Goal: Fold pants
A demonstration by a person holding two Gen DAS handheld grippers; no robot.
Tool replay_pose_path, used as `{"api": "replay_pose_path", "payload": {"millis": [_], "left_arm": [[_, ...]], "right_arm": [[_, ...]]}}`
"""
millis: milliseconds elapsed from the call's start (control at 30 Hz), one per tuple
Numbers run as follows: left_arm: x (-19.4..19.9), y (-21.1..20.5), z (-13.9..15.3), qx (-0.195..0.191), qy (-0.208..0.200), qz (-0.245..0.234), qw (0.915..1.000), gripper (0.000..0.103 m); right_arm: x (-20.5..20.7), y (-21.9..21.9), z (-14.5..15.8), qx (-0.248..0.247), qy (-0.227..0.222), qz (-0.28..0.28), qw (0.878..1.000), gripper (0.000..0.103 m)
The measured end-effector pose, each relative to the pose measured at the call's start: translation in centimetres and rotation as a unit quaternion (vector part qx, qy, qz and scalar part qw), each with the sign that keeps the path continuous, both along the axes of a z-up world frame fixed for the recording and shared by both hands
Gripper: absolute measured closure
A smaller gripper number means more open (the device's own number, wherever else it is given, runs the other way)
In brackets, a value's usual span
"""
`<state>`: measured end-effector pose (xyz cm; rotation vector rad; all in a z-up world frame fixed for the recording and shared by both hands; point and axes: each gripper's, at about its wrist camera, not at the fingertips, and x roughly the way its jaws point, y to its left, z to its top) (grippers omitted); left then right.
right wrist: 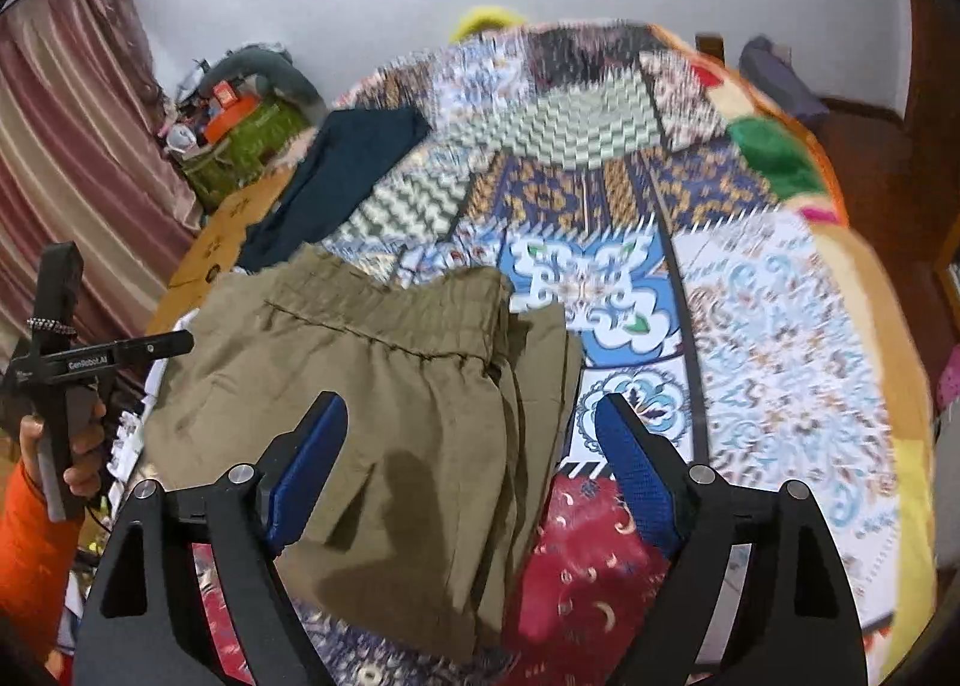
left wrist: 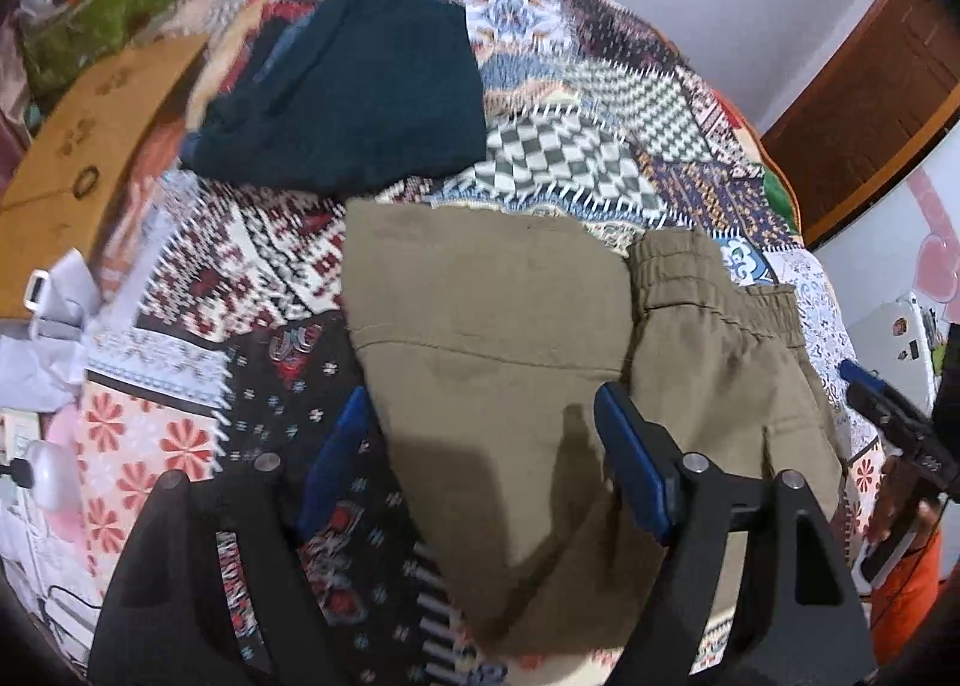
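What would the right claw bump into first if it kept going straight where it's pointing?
Most likely the folded olive pants: the right claw, open and angled down, has their right edge between its fingers. Depth is uncertain.

Folded olive-green cotton pants (right wrist: 384, 386) with an elastic waistband are lying flat on a patchwork quilt of many coloured prints (right wrist: 750, 326). The right gripper (right wrist: 474, 434), black with blue pads, is hovering over them with its jaws standing wide apart, gripping nothing. At the left edge, a hand (right wrist: 78, 446) in an orange sleeve is holding the black left gripper (right wrist: 72, 350). A dark teal folded garment (right wrist: 336, 176) is resting beyond the pants.
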<state>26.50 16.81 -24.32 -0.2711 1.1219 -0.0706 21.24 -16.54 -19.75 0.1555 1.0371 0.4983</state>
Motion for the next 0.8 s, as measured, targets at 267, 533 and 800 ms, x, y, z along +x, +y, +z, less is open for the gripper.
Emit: {"api": "replay_pose_path", "payload": {"millis": [267,533,800], "left_arm": [[1.4,-0.3,-2.1,-0.022,0.019,-0.010,0.9995,0.025],[1.5,-0.3,-1.5,-0.015,-0.003,-0.006,0.9999,0.064],[1.5,-1.8,0.2,0.030,-0.030,-0.015,0.9990,0.095]], "right_arm": [[2.6,-0.1,-4.8,0.045,0.092,-0.006,0.995,0.020],[3.2,1.1,-5.1,0.048,0.098,0.019,0.994,0.054],[3.4,2.1,-3.7,0.023,0.088,0.048,0.995,0.083]]}}
